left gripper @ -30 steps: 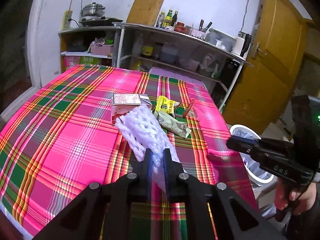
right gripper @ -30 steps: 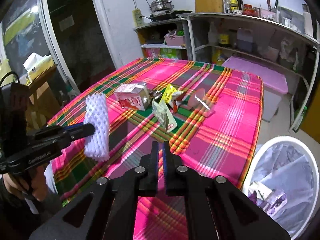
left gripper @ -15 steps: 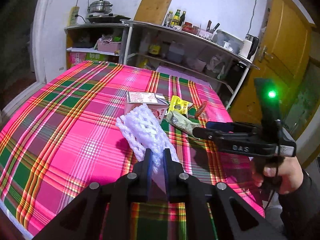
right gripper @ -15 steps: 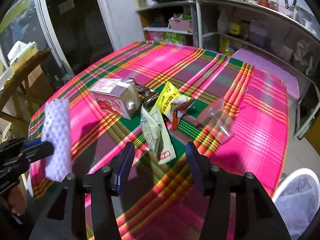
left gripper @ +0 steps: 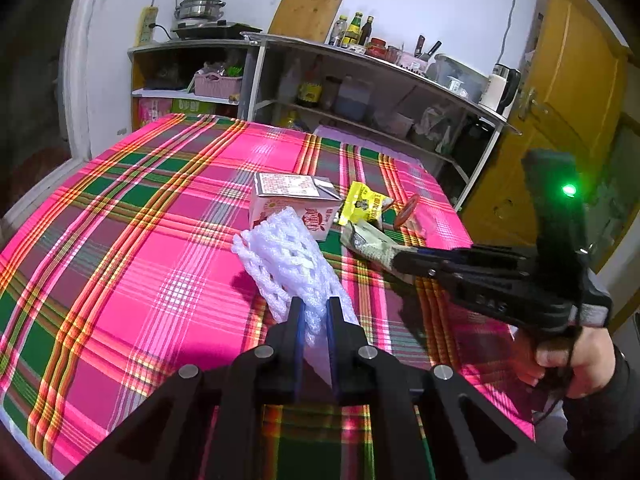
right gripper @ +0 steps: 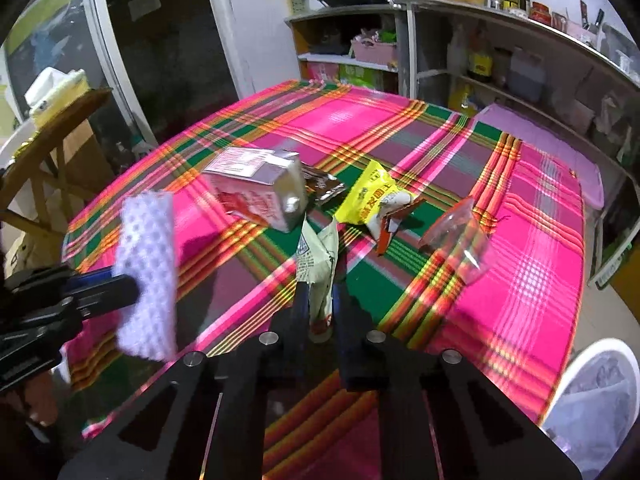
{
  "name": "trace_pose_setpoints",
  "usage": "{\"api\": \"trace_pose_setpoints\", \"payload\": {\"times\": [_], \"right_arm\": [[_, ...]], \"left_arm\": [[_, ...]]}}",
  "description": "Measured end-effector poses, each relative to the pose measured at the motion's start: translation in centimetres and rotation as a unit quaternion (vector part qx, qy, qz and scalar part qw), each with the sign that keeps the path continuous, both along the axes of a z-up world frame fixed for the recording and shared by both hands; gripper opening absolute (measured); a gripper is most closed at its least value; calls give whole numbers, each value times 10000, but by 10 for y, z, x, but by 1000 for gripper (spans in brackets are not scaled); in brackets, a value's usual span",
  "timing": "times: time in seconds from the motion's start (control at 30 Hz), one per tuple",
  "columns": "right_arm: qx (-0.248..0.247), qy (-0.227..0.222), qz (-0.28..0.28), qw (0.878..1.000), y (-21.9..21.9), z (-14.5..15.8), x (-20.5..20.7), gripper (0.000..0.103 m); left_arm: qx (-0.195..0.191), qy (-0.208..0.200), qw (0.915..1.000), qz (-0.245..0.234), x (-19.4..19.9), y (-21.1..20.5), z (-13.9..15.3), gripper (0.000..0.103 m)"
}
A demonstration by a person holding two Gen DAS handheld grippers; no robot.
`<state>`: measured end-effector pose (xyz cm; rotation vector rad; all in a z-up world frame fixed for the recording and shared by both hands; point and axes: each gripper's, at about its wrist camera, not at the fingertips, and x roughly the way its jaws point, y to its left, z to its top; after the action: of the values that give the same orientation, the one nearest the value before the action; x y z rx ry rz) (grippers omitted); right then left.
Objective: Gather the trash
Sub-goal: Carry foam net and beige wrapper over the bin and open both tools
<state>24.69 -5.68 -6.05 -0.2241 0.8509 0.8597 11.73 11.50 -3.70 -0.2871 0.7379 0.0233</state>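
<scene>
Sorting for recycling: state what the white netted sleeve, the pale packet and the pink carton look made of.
White netted sleeve: foam plastic mesh, matte, with open diamond holes. Pale packet: thin plastic or foil-lined film, creased, printed, slightly glossy. Pink carton: coated paperboard, probably; sharp folded edges and a silvery end flap.

Two wrist views, shared tablecloth

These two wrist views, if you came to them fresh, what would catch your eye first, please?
The bright pink plaid tablecloth fills both views. At its middle lies a litter cluster: a milk carton, a yellow packet and a clear bag. The left tool holds a white foam net above the cloth, while the right tool has just closed on a pale wrapper.
</scene>
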Motion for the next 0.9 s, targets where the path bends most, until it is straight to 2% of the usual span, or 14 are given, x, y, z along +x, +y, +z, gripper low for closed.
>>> {"api": "trace_pose_setpoints", "payload": {"times": [0.37,0.63,0.9], "right_arm": [[570,-181,-732,9955,-71,33,-55,12],[758,-510,-1307,9872,-114,56,-87,12],[870,-583,-1715,9796,-148,64,-103,12]], "left_arm": [[70,-172,9992,-363,-15,-36,19,10],[195,-381,9964,-730,-23,-74,36,11],[273,-450,9930,-1056,-21,-106,45,11]]}}
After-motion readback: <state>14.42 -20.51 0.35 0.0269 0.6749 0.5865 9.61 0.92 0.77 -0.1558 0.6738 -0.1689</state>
